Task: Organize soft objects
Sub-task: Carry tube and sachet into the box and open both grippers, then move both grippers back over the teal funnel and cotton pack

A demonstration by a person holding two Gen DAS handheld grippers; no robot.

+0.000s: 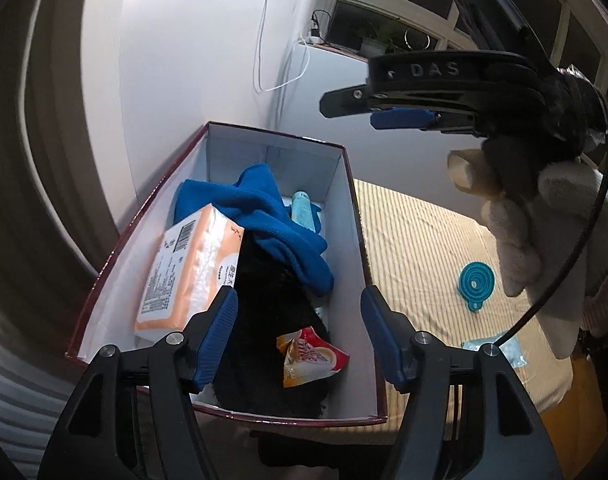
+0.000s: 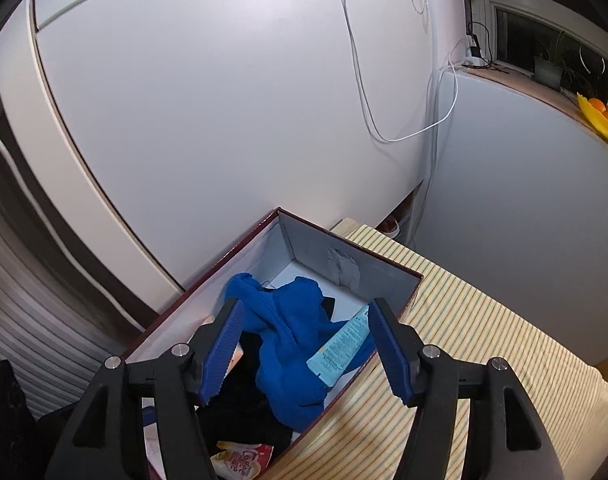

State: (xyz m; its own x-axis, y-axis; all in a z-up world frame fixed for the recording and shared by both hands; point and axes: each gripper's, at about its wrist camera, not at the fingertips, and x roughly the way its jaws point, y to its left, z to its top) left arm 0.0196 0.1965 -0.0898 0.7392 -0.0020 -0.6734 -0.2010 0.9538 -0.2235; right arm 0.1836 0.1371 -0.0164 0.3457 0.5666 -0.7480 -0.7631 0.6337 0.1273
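A dark red box with a white inside (image 1: 346, 200) (image 2: 388, 276) stands on the striped table. It holds a blue cloth (image 1: 280, 220) (image 2: 292, 344), a black fuzzy cloth (image 1: 272, 320) (image 2: 244, 400), an orange tissue pack (image 1: 188, 276), a light blue tube (image 1: 302, 210) (image 2: 342, 350) and a snack sachet (image 1: 308, 354) (image 2: 242, 460). My left gripper (image 1: 300, 336) is open and empty above the box's near end. My right gripper (image 2: 304, 350) is open and empty above the blue cloth; it also shows in the left wrist view (image 1: 384, 110), held by a gloved hand.
A teal funnel (image 1: 477, 282) and a clear packet (image 1: 500, 350) lie on the striped tablecloth (image 1: 416, 256) right of the box. A white wall with hanging cables (image 2: 360, 80) is behind the box. A window sill with plants (image 2: 552, 68) is far right.
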